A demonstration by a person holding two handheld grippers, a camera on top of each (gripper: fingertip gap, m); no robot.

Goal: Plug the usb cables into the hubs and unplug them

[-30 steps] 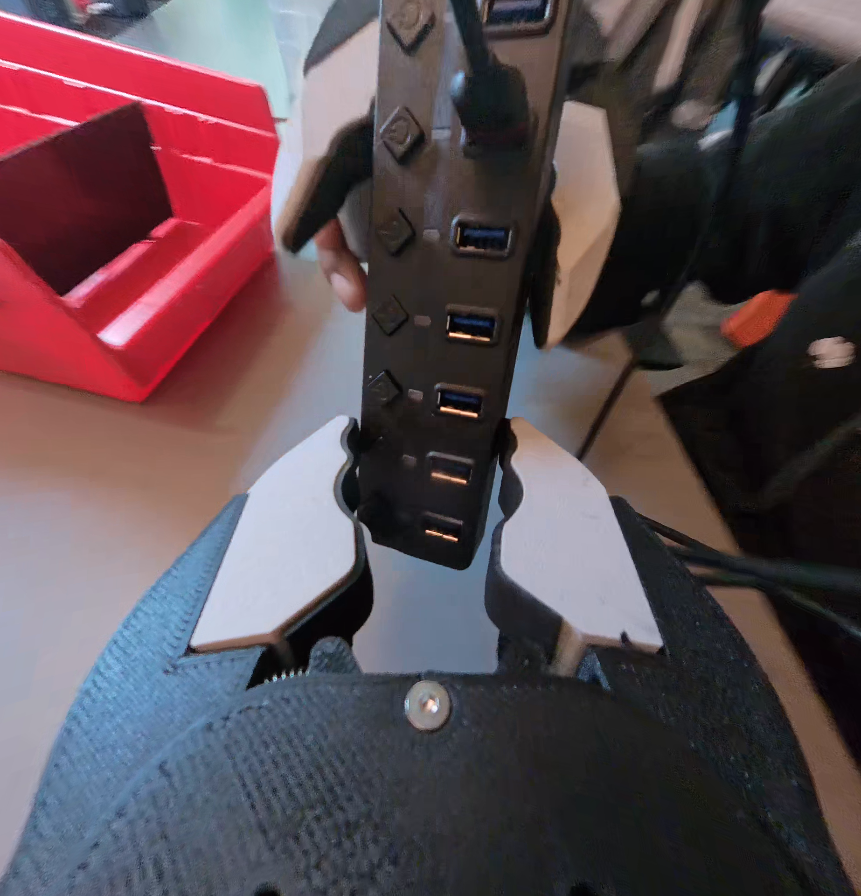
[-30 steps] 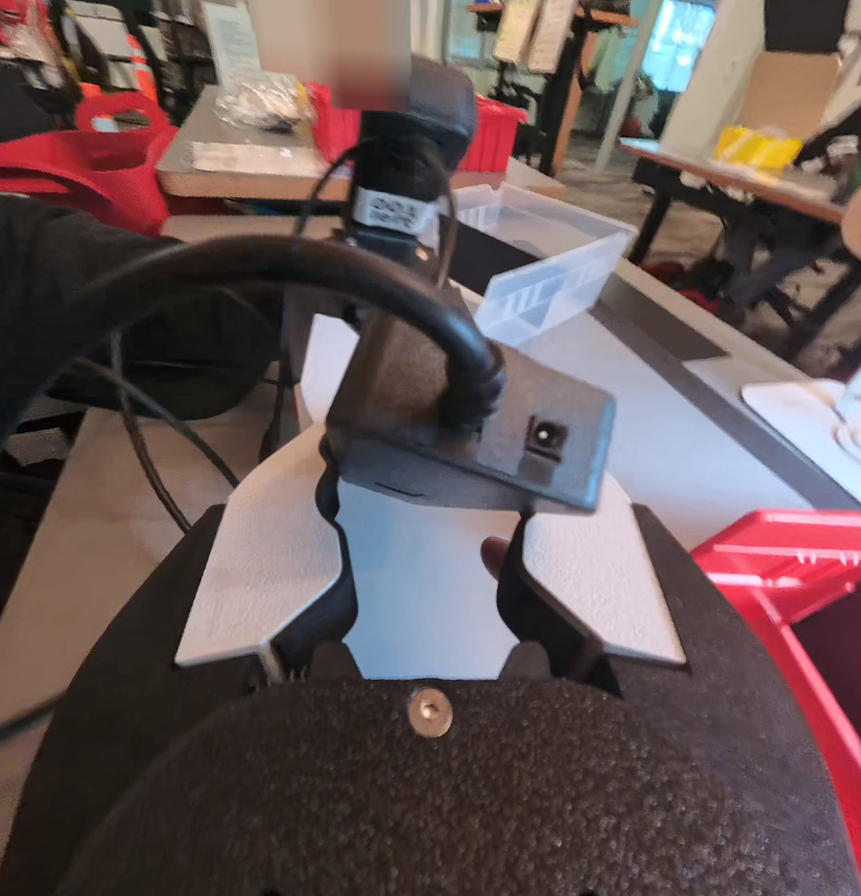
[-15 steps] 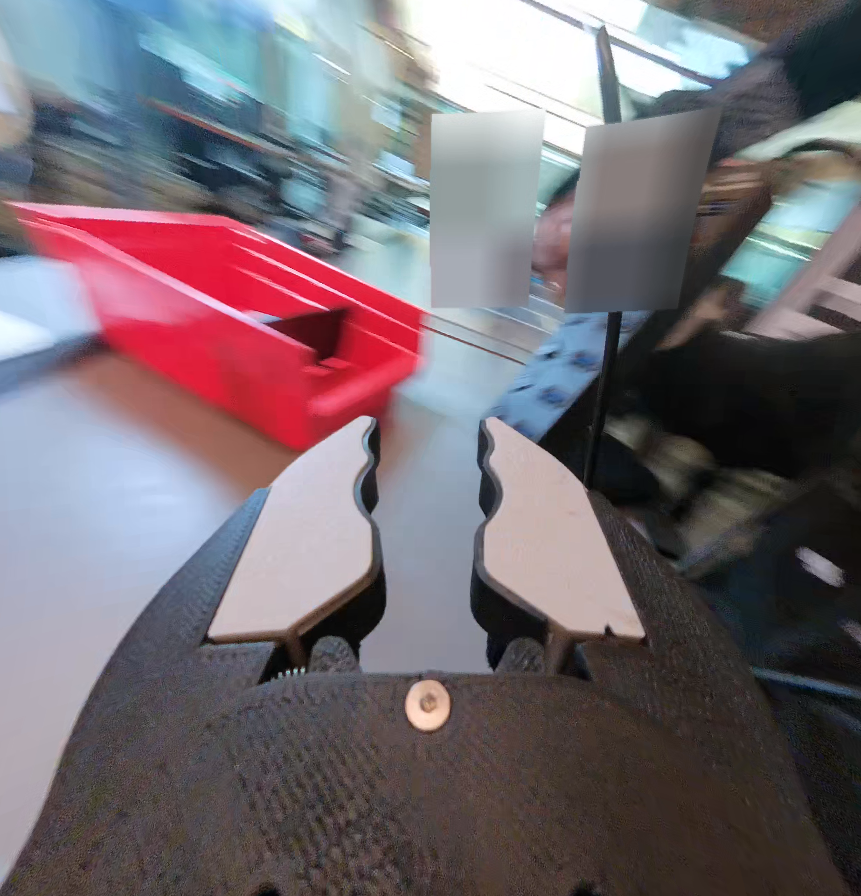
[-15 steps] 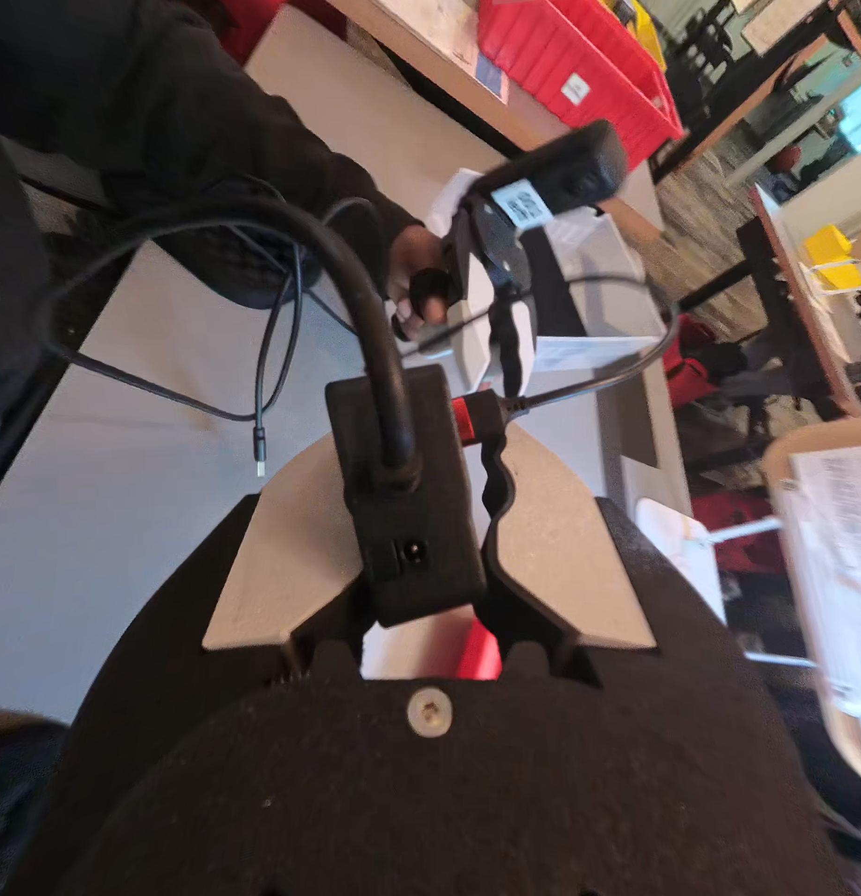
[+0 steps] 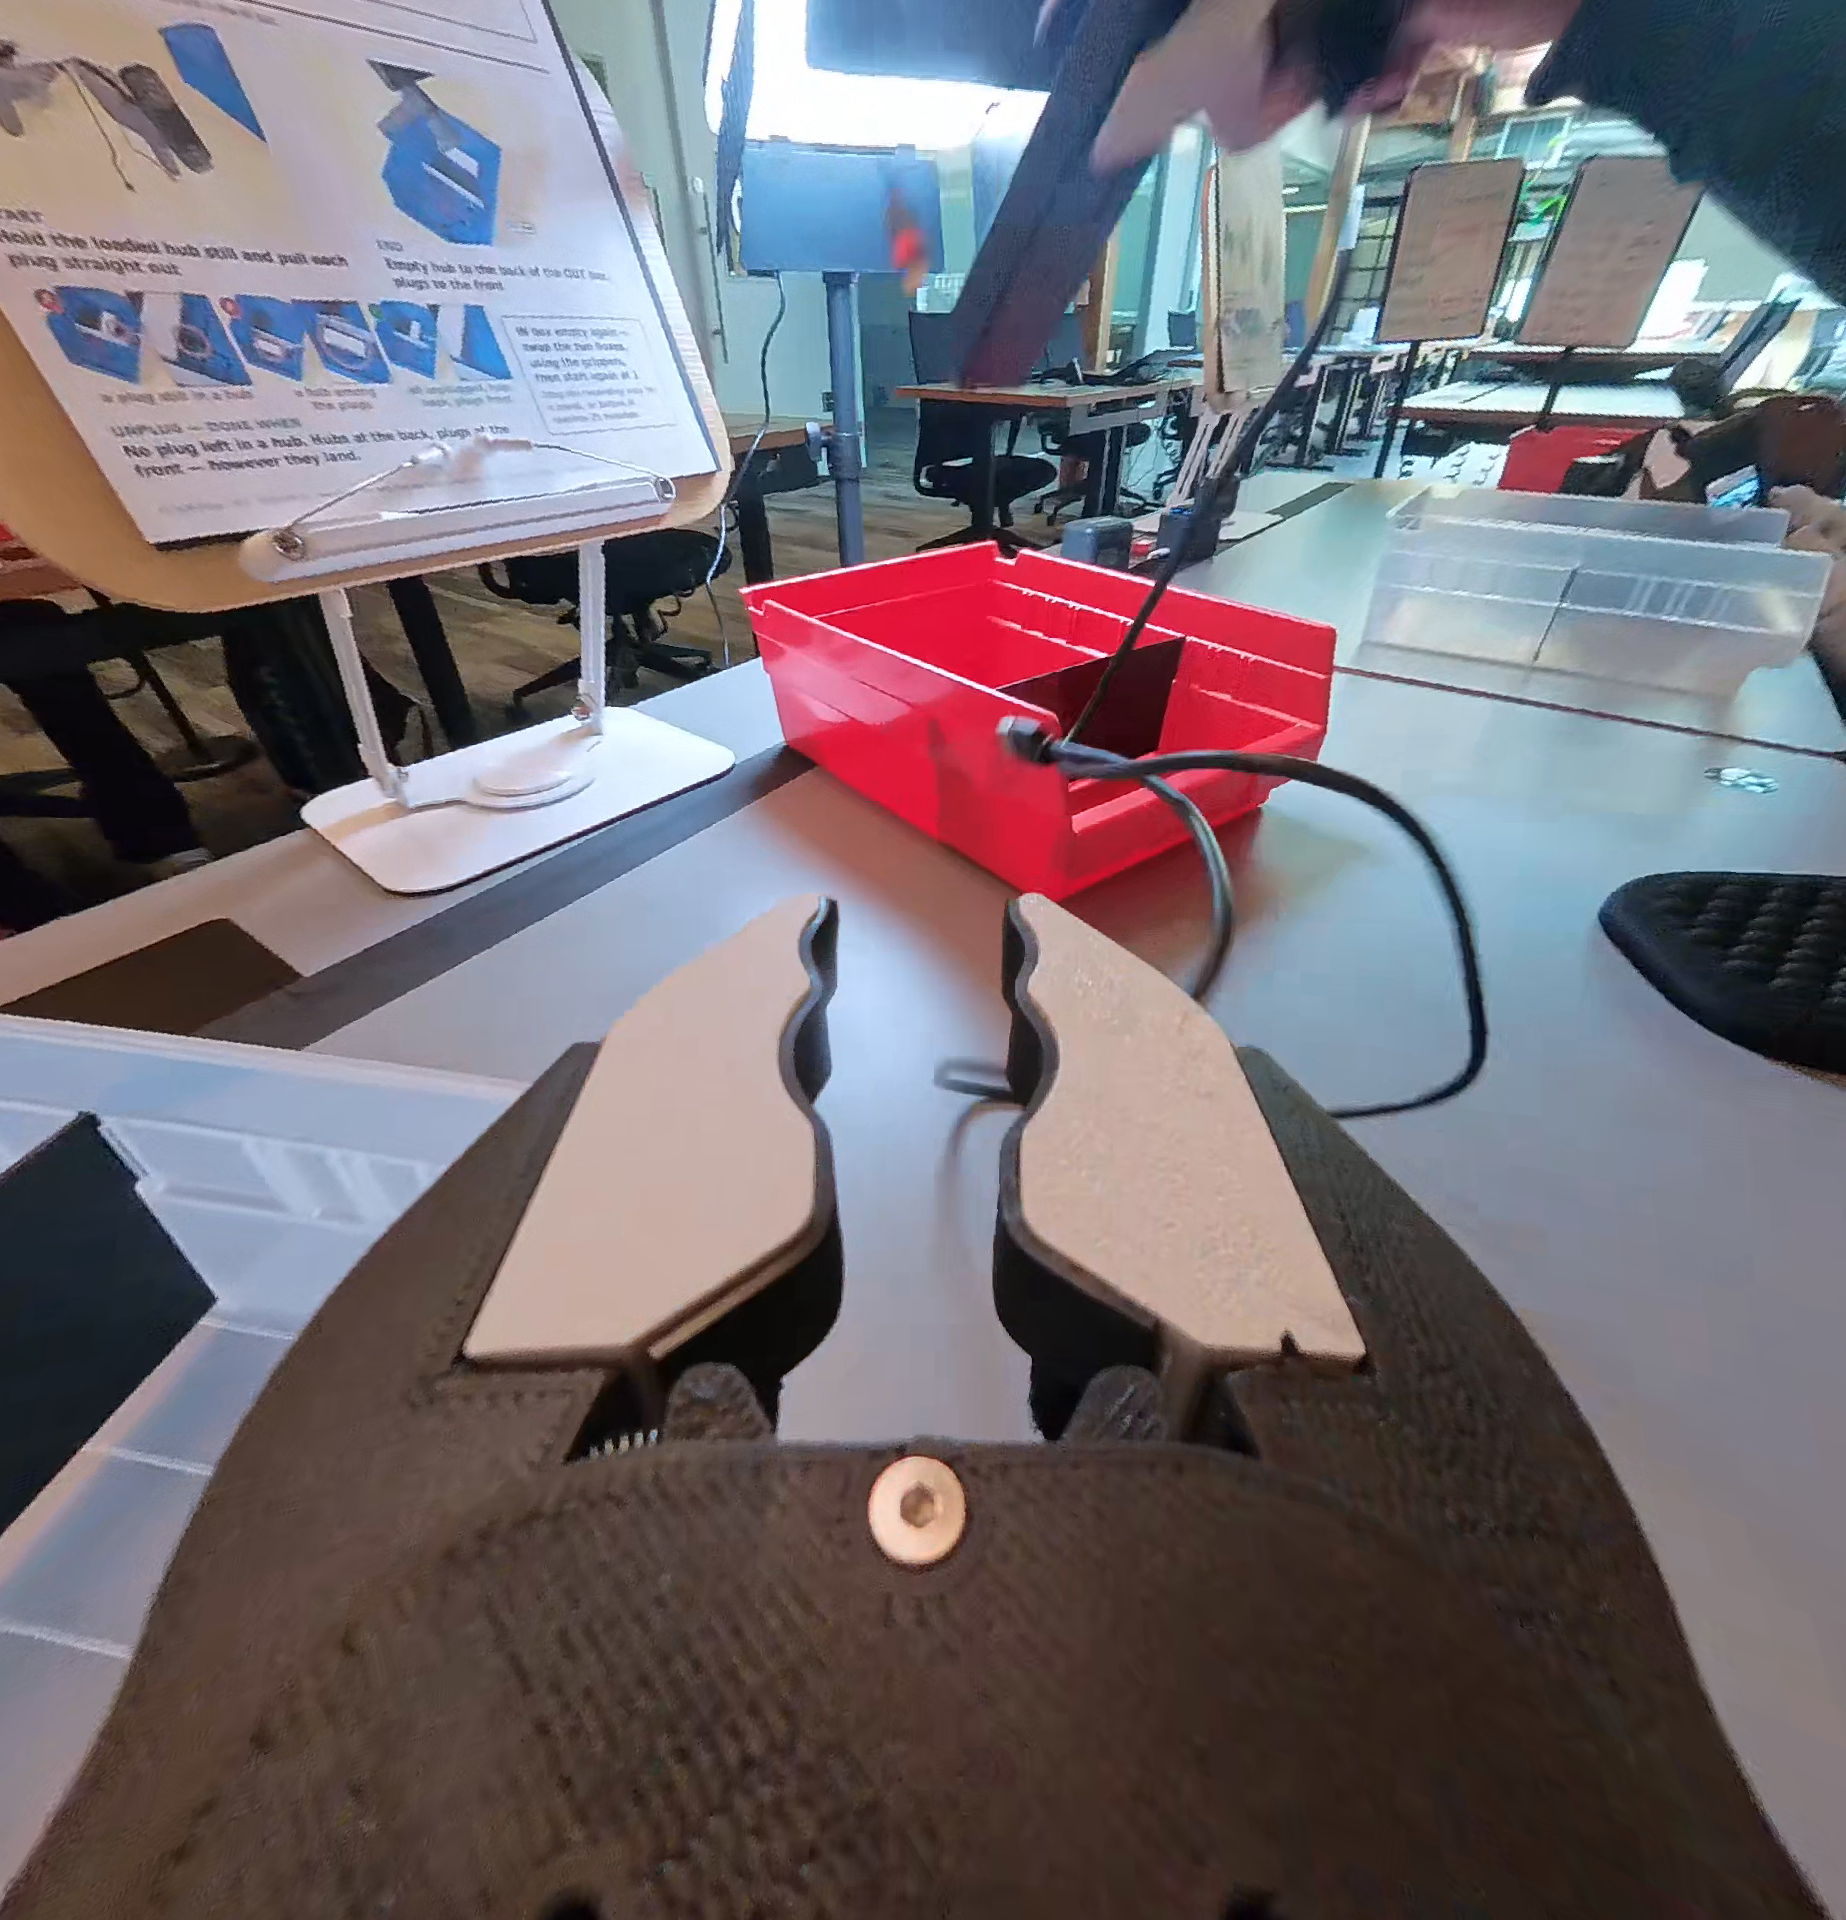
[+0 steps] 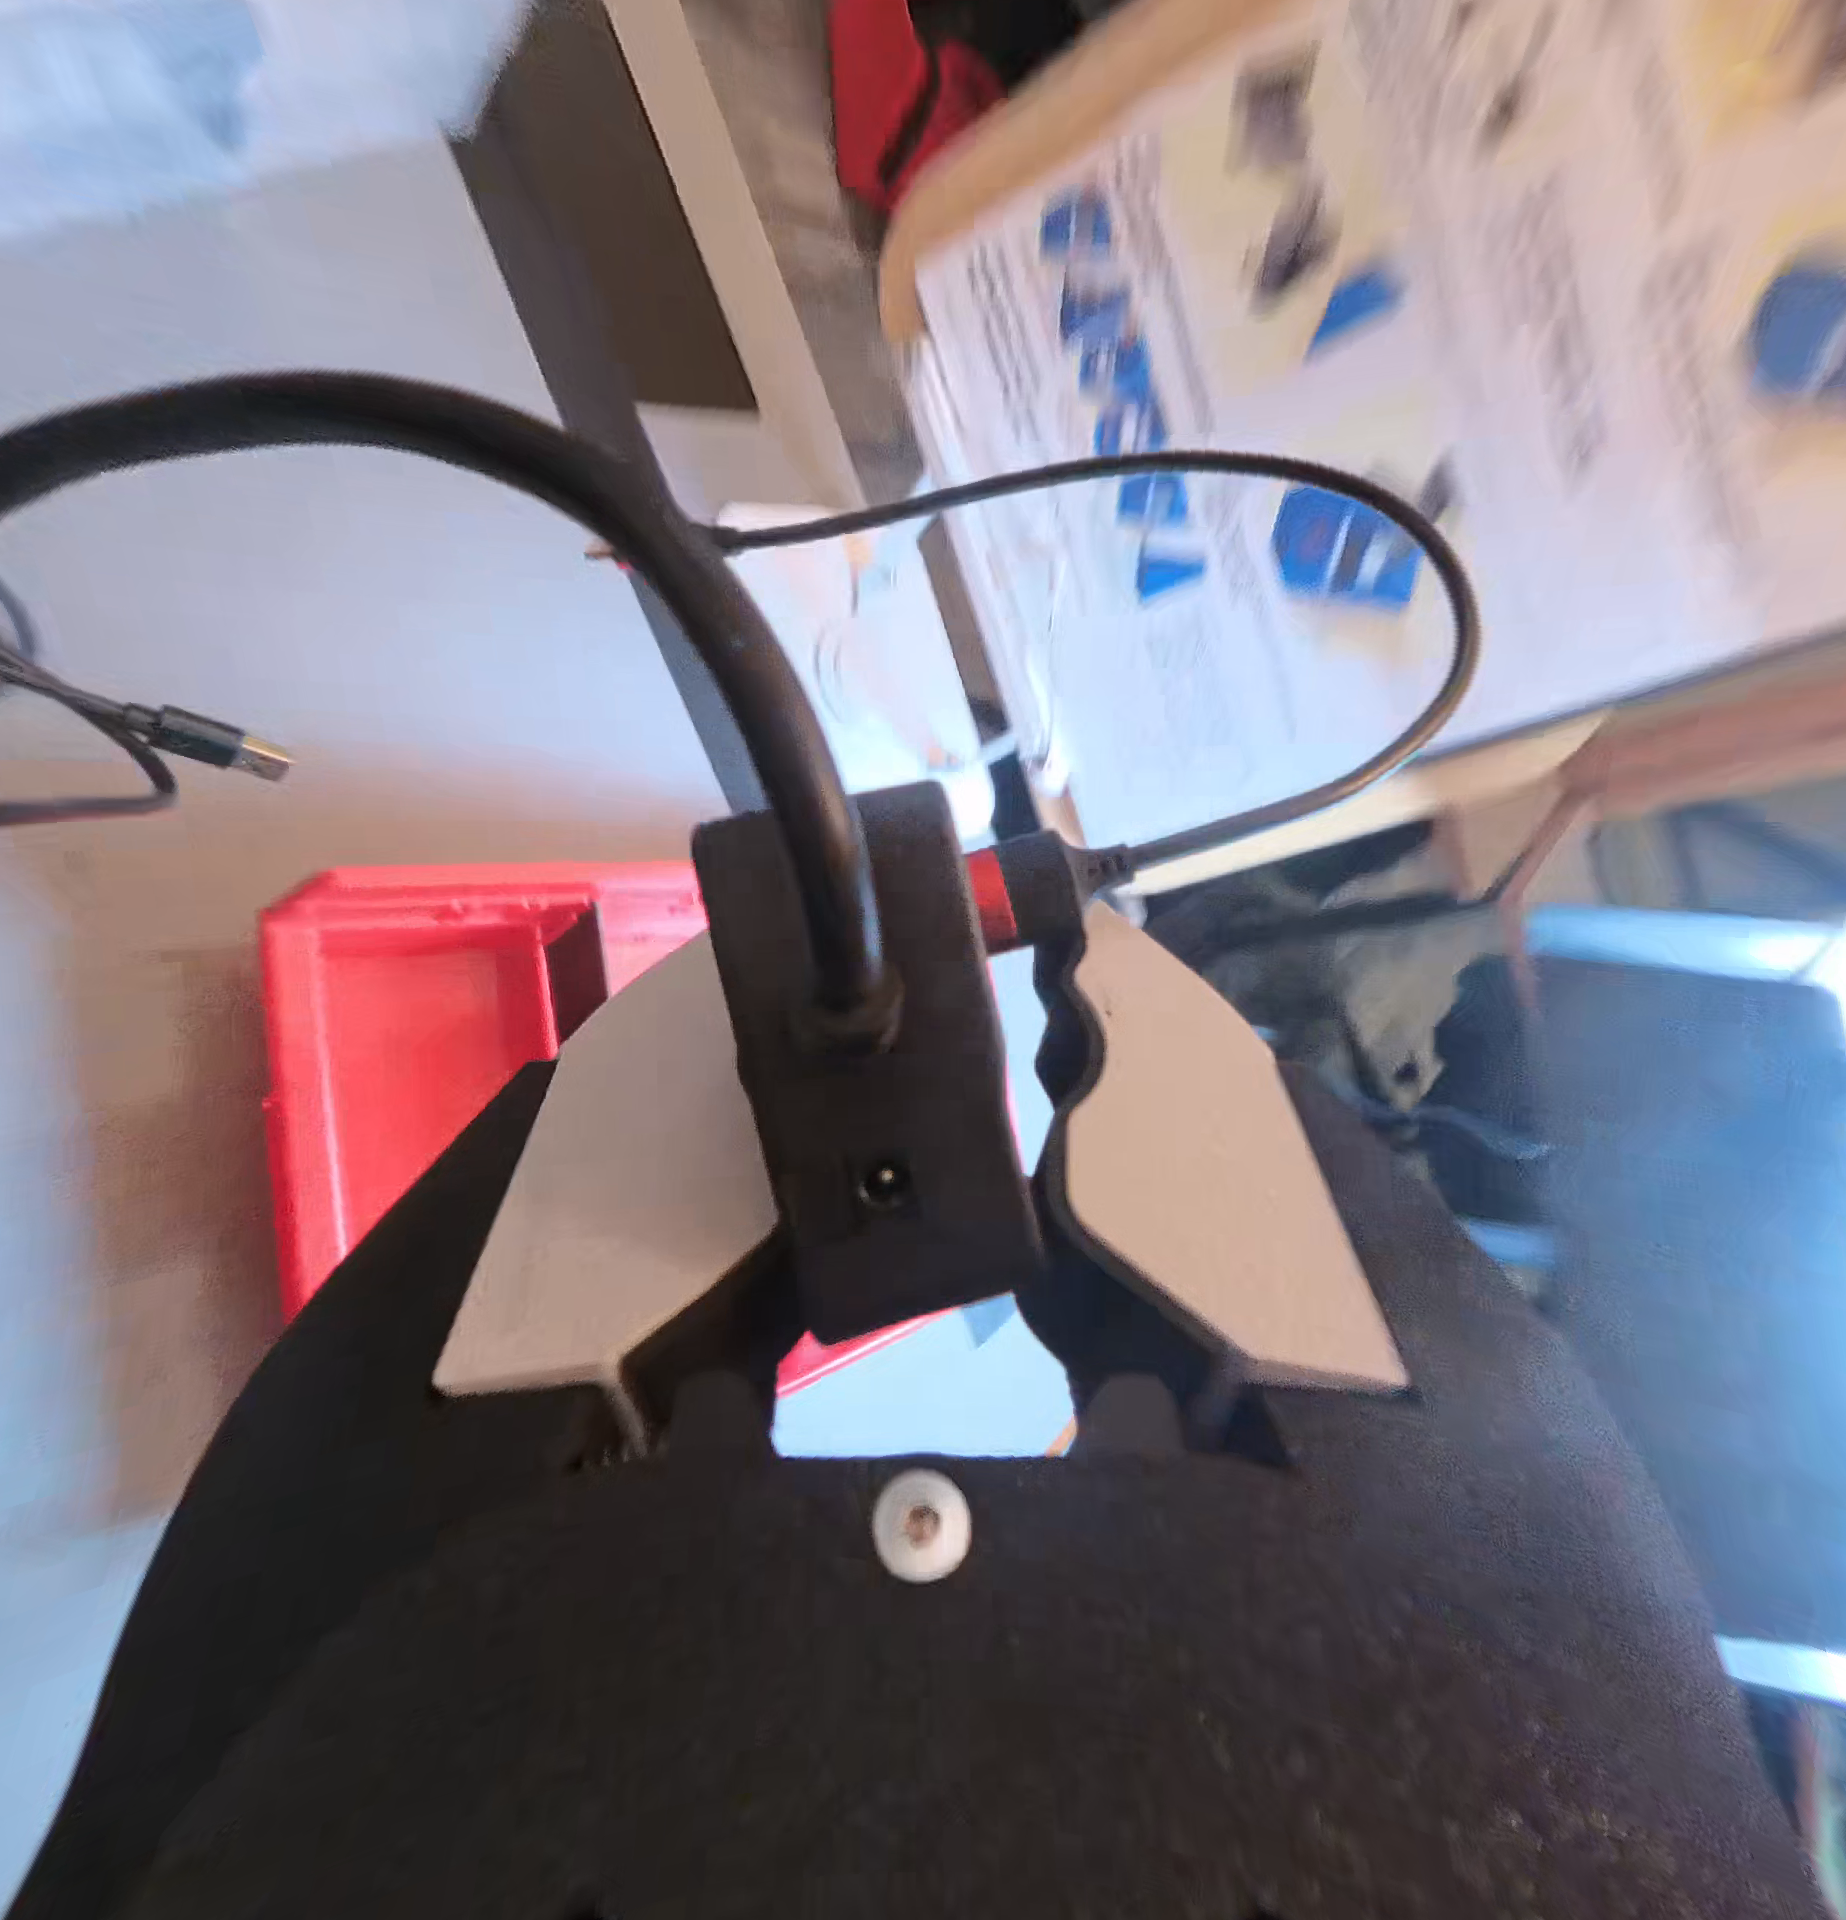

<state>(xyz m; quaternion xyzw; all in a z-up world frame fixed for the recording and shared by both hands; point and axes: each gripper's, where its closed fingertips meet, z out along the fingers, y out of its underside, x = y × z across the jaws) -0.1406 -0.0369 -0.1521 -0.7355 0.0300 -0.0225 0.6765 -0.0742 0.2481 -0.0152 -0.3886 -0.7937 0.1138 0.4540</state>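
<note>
- We see the grey table [image 5: 1521, 1299] carrying everything; a clear plastic bin [image 5: 1584, 613] sits far right, another is cut off at the near left edge.
- A sheet of printed instructions on a white stand [image 5: 503, 790] stands far left, heavily blurred in the right wrist view.
- The red bin [image 5: 898, 717] sits mid-table, a black divider inside.
- Our left gripper [image 5: 919, 956] hangs parted and empty over the table; black cables [image 5: 1438, 935] loop just beyond its tips.
- Our right gripper [image 6: 888, 1049] clamps the black hub [image 6: 898, 1122] above the red bin; a thick cord leaves its end, and a red-collared plug [image 6: 1023, 883] sits in its right side.
- A loose USB plug [image 6: 223, 748] lies far left.
- The hub's ports are hidden.
</note>
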